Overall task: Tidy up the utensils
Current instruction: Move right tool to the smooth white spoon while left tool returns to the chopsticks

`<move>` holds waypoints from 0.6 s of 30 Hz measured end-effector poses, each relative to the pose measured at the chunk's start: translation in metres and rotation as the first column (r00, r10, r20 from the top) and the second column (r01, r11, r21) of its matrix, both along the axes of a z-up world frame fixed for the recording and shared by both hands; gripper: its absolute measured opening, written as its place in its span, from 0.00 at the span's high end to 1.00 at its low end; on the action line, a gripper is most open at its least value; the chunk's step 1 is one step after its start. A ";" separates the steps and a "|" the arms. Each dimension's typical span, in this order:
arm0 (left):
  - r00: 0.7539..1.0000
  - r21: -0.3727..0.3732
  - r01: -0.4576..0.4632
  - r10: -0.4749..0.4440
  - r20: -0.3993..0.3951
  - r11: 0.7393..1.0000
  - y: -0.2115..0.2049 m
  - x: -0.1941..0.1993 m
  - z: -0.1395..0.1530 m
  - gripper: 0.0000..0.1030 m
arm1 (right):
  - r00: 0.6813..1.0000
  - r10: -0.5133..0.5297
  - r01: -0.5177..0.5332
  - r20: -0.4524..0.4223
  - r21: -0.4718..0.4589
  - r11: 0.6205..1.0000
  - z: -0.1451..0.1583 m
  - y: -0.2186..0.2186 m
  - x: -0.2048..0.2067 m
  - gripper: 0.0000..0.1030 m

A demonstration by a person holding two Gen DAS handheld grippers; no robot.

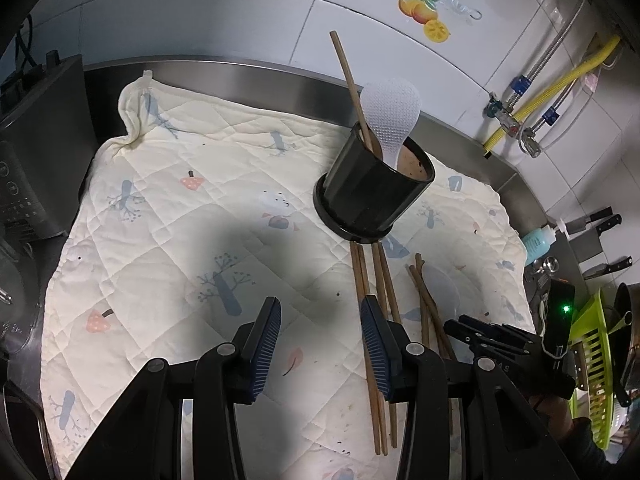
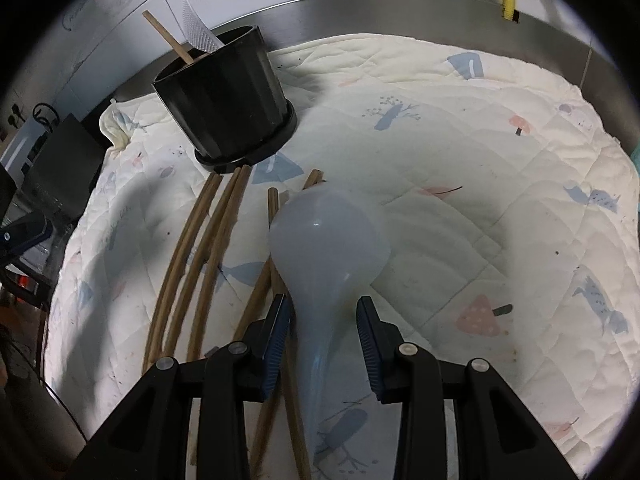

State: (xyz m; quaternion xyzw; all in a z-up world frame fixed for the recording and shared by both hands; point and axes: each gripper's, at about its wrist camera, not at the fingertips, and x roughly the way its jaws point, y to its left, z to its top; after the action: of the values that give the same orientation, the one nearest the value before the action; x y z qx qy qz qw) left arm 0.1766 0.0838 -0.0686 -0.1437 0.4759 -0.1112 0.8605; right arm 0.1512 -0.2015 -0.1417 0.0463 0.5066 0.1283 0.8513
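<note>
With one chopstick (image 1: 350, 80) and a white rice paddle (image 1: 390, 116) already in the black holder (image 1: 372, 196), the loose chopsticks (image 2: 200, 256) and pale ladle (image 2: 328, 232) lie on the cloth (image 1: 160, 200), the left gripper (image 1: 320, 344) released over it, the right gripper (image 2: 322, 336) unclenched astride the ladle's handle.

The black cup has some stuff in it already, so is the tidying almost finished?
Not nearly. Done: one chopstick and the white rice paddle stand in the black cup. In hand: nothing yet; the right gripper is open astride the translucent ladle, and the left gripper is open and empty. Left: the ladle and the loose chopsticks on the quilted cloth.
</note>
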 end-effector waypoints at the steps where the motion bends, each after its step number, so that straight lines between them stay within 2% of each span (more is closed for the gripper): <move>1: 1.000 -0.002 0.003 -0.003 -0.001 1.000 -0.001 0.000 0.000 0.56 | 1.000 -0.001 0.001 0.000 -0.004 1.000 0.000 0.000 0.001 0.63; 7: 1.000 -0.008 0.028 -0.028 -0.003 1.000 -0.013 0.006 -0.001 0.56 | 1.000 -0.027 0.027 -0.009 0.012 1.000 -0.002 -0.006 0.005 0.65; 18: 0.996 -0.032 0.086 -0.086 -0.008 0.996 -0.041 0.015 -0.006 0.56 | 1.000 -0.011 0.011 -0.002 -0.038 0.999 -0.006 0.001 0.011 0.66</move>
State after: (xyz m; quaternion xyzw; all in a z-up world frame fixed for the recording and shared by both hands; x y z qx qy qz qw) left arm 0.1912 0.0431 -0.0746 -0.1371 0.4837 -0.1549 0.8505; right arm 0.1622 -0.2009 -0.1475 0.0330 0.5098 0.1139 0.8521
